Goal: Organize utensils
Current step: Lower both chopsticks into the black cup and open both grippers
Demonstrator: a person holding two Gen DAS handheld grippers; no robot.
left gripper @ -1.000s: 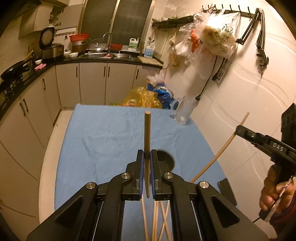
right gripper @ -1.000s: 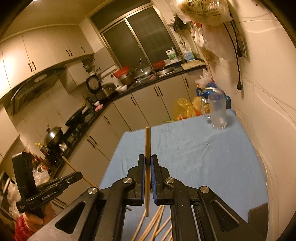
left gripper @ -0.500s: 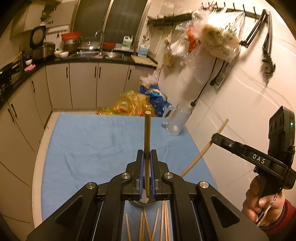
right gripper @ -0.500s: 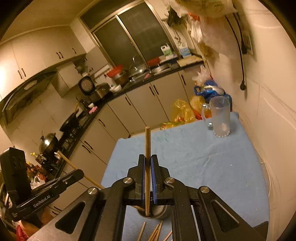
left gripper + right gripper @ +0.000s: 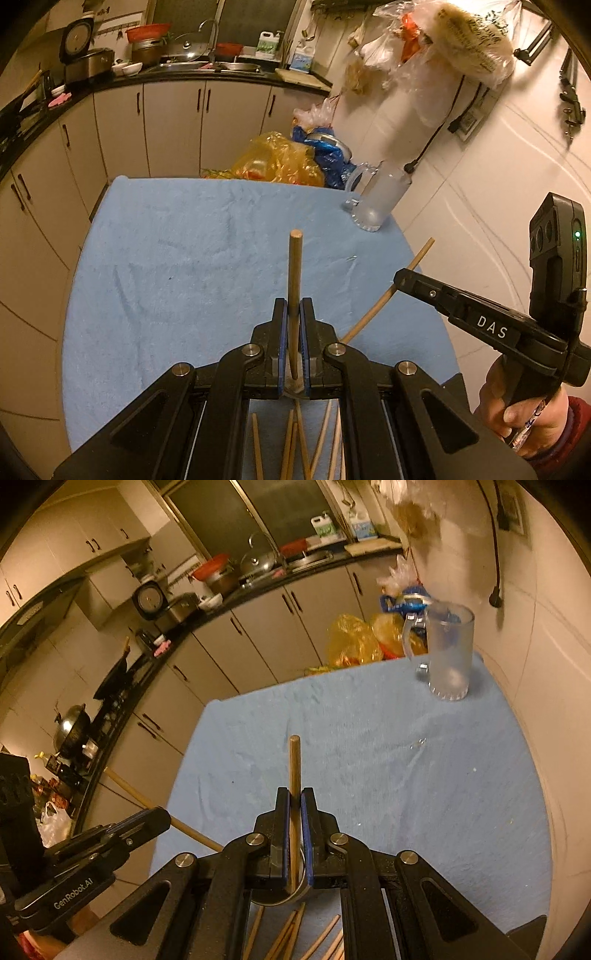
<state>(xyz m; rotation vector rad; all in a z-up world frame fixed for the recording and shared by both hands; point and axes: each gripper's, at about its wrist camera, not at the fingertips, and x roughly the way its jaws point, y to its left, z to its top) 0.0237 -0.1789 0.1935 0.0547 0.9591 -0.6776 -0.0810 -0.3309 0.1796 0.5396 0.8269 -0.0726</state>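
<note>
My left gripper (image 5: 293, 312) is shut on a wooden chopstick (image 5: 294, 273) that stands up between its blue pads. In the same view my right gripper (image 5: 400, 277) comes in from the right, held by a hand, shut on a second chopstick (image 5: 384, 297) that slants down toward the left. The right wrist view has the right gripper (image 5: 294, 797) shut on its chopstick (image 5: 294, 764), and the left gripper (image 5: 162, 816) at the left with its own stick (image 5: 147, 799). A metal cup (image 5: 295, 895) shows just under the right jaws. Several loose chopsticks (image 5: 295, 443) lie on the blue cloth (image 5: 184, 266).
A frosted glass mug (image 5: 448, 653) stands at the far right corner of the cloth, close to the wall. Yellow and blue plastic bags (image 5: 288, 162) sit beyond the far edge. Kitchen cabinets and a counter run along the left and back.
Both grippers have sunk and tipped down toward the cloth, each still holding its chopstick. The two have drawn closer together, and the metal cup now sits under the jaws.
</note>
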